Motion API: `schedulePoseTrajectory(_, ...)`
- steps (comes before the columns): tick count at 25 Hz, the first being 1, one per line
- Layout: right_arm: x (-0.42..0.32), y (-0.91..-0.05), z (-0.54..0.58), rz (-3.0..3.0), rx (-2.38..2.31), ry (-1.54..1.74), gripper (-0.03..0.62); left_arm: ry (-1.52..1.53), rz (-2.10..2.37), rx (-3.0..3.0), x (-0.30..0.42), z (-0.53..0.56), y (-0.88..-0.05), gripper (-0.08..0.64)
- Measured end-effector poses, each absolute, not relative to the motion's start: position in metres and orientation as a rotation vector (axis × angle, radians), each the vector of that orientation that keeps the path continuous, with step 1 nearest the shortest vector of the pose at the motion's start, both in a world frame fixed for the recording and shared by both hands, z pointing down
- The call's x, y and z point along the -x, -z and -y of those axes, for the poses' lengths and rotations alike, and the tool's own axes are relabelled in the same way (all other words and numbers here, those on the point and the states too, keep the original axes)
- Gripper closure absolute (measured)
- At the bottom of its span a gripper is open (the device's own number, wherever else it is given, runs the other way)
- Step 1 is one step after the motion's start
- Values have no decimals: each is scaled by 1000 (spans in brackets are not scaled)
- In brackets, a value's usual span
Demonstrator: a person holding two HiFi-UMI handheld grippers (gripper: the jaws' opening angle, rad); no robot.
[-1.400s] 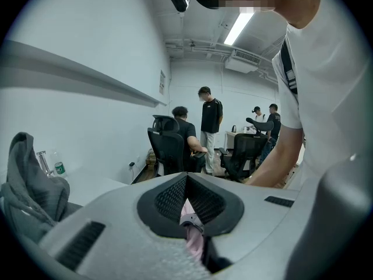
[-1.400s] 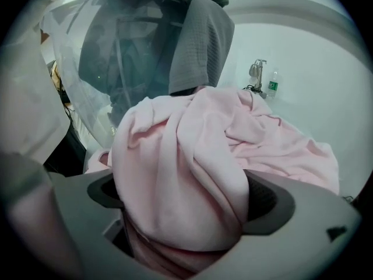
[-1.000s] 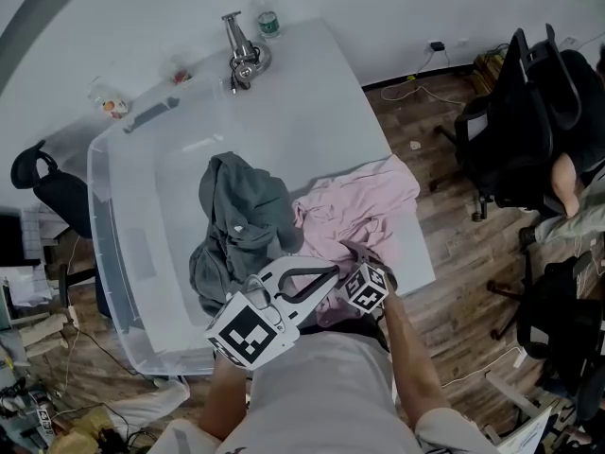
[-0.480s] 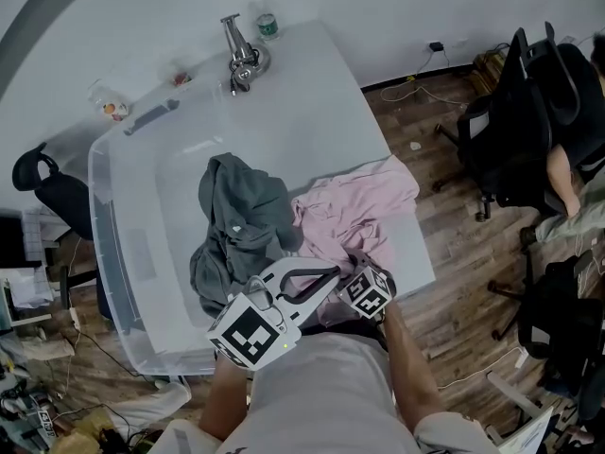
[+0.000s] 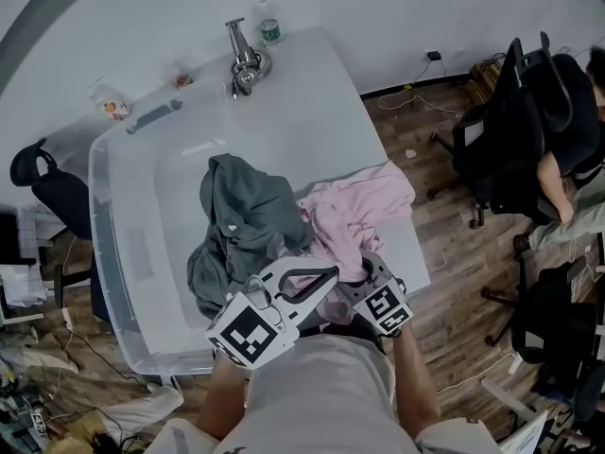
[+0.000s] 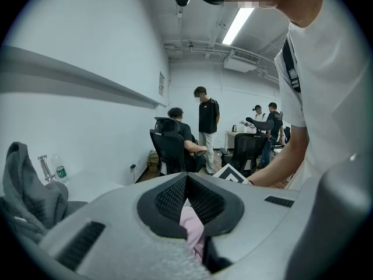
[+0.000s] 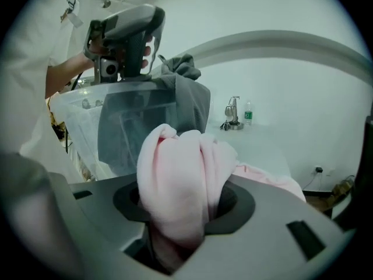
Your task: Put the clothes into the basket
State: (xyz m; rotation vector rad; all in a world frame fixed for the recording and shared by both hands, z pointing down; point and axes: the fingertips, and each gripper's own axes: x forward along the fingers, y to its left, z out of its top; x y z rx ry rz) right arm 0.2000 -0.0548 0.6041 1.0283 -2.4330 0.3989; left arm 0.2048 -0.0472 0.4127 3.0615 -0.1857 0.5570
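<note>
A pink garment [image 5: 364,211] lies on the white table [image 5: 312,112], to the right of the clear plastic basket [image 5: 118,253]. A grey garment [image 5: 246,211] hangs over the basket's right rim. My right gripper [image 5: 364,263] is shut on a thick bunch of the pink garment [image 7: 175,174], lifted off the table; its jaws have just been closing on that cloth. My left gripper [image 5: 331,274] stays beside it with its jaws together and a fold of pink cloth [image 6: 193,232] pinched low between them. In the right gripper view, the left gripper [image 7: 125,34] shows above the basket [image 7: 87,121] and the grey garment [image 7: 189,98].
A metal tap-like fixture [image 5: 244,57] and a small bottle [image 5: 269,28] stand at the table's far edge. Black office chairs [image 5: 515,130] and seated people are on the wooden floor to the right. The table's right edge runs close to the pink garment.
My right gripper has closed on the pink cloth and risen toward me, pulling the garment's near part up. The left gripper has not moved.
</note>
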Motion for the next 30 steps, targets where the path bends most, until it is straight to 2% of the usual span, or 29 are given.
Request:
schedulePoseTrajectory(14,-230,-500,44,2520,-1220,-232,382,-497,187,-3118,-194,44,-396,555)
schedulePoseTrajectory(30,-224,-384,55,2647,-1308,14,382,-392,348,-3153,-165,49,-362,555)
